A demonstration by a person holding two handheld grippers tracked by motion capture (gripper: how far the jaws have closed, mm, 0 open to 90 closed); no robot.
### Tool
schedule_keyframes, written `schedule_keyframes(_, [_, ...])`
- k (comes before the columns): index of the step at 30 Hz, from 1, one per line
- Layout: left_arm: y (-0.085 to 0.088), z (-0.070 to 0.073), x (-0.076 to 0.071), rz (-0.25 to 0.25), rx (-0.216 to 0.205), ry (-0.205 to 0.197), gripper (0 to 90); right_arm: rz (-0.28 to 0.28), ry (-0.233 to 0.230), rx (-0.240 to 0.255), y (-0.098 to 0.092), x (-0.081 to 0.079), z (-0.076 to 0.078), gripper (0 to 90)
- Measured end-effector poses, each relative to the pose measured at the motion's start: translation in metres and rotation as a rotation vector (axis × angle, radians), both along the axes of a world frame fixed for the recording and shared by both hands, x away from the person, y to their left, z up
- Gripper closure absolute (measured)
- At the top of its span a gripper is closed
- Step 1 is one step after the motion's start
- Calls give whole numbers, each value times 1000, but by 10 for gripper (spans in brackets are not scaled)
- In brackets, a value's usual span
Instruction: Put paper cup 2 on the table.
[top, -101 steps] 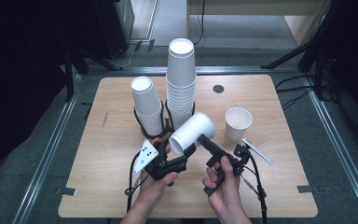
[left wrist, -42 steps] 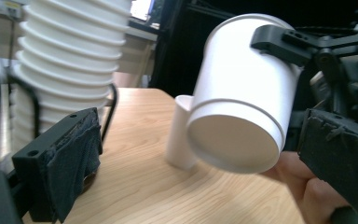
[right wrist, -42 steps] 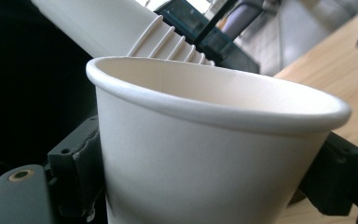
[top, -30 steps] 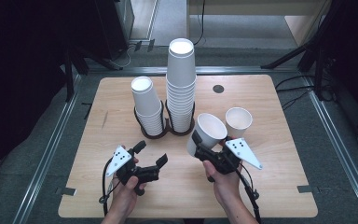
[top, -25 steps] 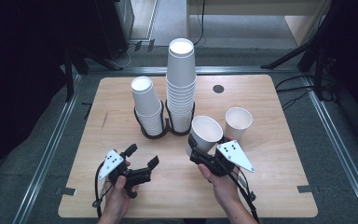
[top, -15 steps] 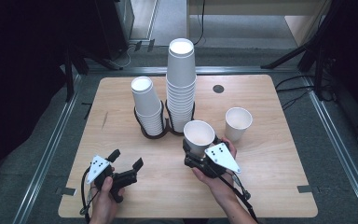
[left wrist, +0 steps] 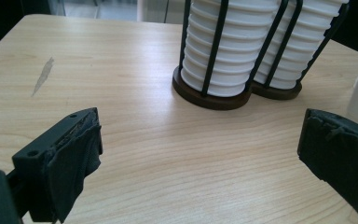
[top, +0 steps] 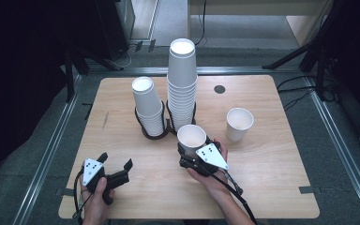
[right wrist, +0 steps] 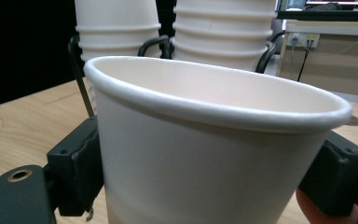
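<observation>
A person seated at a pale wooden table [top: 272,187] held a two-jaw gripper in each hand. The right gripper [top: 191,149] was clamped on a white paper cup [top: 191,138], its black pads pressed against the cup's two sides, as the right gripper view showed with the cup [right wrist: 205,158] upright, mouth up, between the jaws. The cup sat near the middle of the table, just in front of a black wire cup holder [top: 155,133] and touching or almost touching the tabletop; which of the two could not be told.

The holder carried two stacks of white paper cups set upside down: a shorter stack [top: 148,107] on the left and a taller stack [top: 182,79] beside it. A second single paper cup [top: 239,123] stood upright on the table to the right, well apart from the held one.

The left gripper [top: 117,166] hovered low over the table's near-left part, its fingers [left wrist: 70,154] wide apart with nothing between them, pointed toward the holder [left wrist: 214,95]. A dark round mark [top: 220,89] lay at the table's far edge.
</observation>
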State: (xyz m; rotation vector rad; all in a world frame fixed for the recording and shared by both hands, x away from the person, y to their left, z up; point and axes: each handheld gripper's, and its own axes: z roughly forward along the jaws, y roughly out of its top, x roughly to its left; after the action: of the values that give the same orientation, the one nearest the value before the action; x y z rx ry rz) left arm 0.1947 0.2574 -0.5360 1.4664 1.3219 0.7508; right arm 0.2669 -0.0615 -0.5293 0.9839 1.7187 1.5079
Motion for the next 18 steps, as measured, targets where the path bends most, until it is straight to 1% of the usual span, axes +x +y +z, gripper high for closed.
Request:
schedule_keyframes(2, [0,-1,0,7,8,-3,0,5,-1,7,0,1,-5,140])
schedule_keyframes(4, [-1,-1,-1,5,9,-22,0,8,-11,2,0,2,-7,139])
schedule_keyframes(7, [-1,-2,-1,10,14,-37,0,8,-23,-28,0,3,-10,138])
schedule_keyframes(10, [-1,-3,-2,21,17,-55,0,7,-24,-46,0,4,-11,137])
schedule_keyframes(12, [-1,-4,-2,29,29,-64,0,7,-21,-56,0,5,-13,136])
schedule_keyframes(14, [0,-4,-2,36,29,-63,0,4,-12,-62,0,6,-15,133])
schedule_keyframes(16, [1,-5,-1,39,35,-65,0,-5,1,-57,0,6,-16,130])
schedule_keyframes(18, [2,-6,-1,39,34,-63,0,-9,-1,-54,0,6,-17,129])
